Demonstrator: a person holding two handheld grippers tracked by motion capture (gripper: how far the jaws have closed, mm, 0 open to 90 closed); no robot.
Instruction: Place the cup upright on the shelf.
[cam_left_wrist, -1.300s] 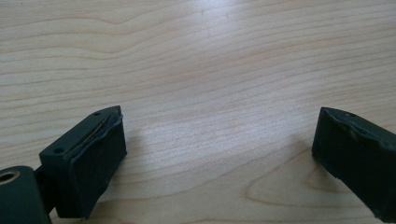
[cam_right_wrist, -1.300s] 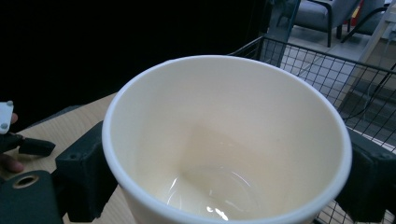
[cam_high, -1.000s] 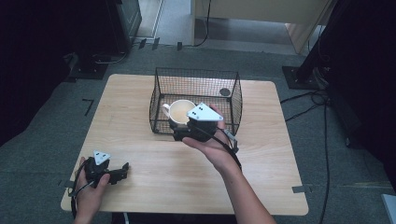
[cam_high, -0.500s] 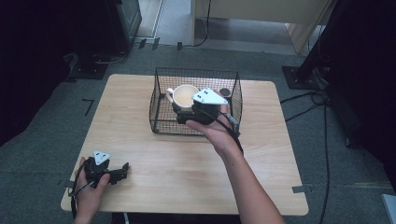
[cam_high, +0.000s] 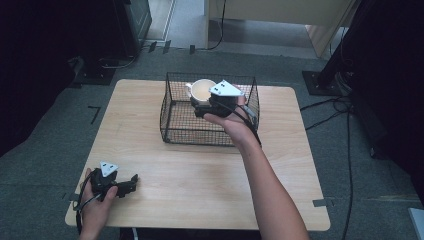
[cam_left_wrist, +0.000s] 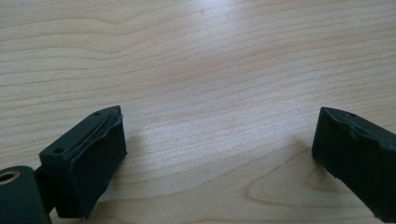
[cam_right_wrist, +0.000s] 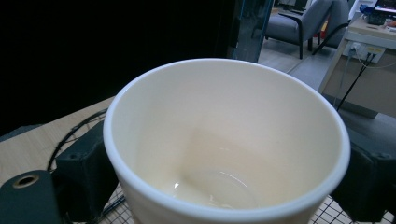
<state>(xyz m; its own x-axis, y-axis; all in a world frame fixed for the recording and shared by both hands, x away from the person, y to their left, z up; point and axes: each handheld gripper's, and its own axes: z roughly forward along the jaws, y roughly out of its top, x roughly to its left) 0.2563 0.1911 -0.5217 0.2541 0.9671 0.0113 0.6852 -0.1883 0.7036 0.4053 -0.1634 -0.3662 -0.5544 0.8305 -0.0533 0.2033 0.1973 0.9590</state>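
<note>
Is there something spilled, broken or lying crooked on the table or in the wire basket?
Nothing stands out. The cream mug is whole and empty, held by the right tongs above the wire basket.

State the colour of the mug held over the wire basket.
Cream-white mug, inside and out; clearest in the right gripper view.

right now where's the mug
In the high view the mug is over the wire basket, toward its far side, clamped between the right gripper jaws.
</note>
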